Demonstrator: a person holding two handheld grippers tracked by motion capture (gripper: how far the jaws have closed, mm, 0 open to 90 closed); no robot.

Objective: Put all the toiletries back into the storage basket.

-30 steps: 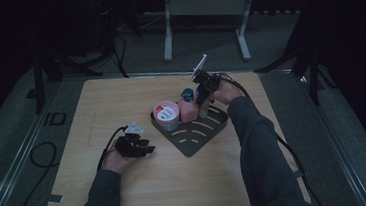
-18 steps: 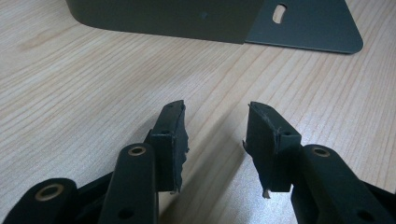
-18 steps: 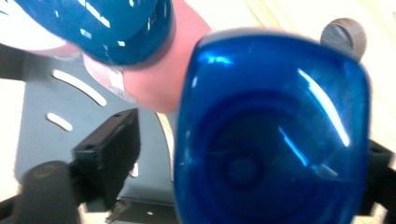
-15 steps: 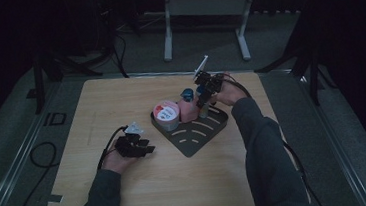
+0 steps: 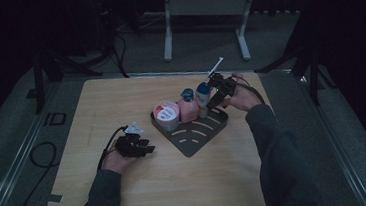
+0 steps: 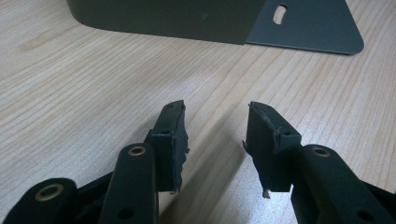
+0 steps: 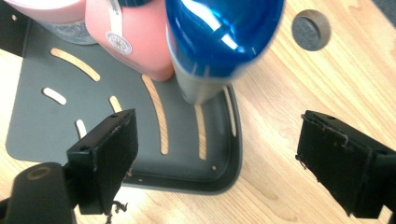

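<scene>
A dark grey slotted tray [image 5: 197,137] lies mid-table. At its far side stand a round tub with a red and white lid [image 5: 166,113], a pink bottle with a teal cap [image 5: 188,107] and a silver can with a blue cap [image 5: 202,93]. My right gripper [image 5: 217,93] hovers just right of the can. Its jaws have just been opening and now stand wide, with nothing between them [image 7: 215,126]; the can [image 7: 210,51] is beyond them. My left gripper [image 5: 137,145] rests on the wood left of the tray, open about halfway and holding nothing [image 6: 215,109].
The tray's wall [image 6: 177,21] stands a short way ahead of the left jaws. A small grey disc [image 7: 310,29] sits in the tabletop past the can. A metal stand [image 5: 203,11] is behind the table, and a cable [image 5: 37,156] lies on the floor at left.
The right gripper's jaws spread and the hand drew back to the right, leaving the blue-capped can upright in the tray. The left hand has kept still.
</scene>
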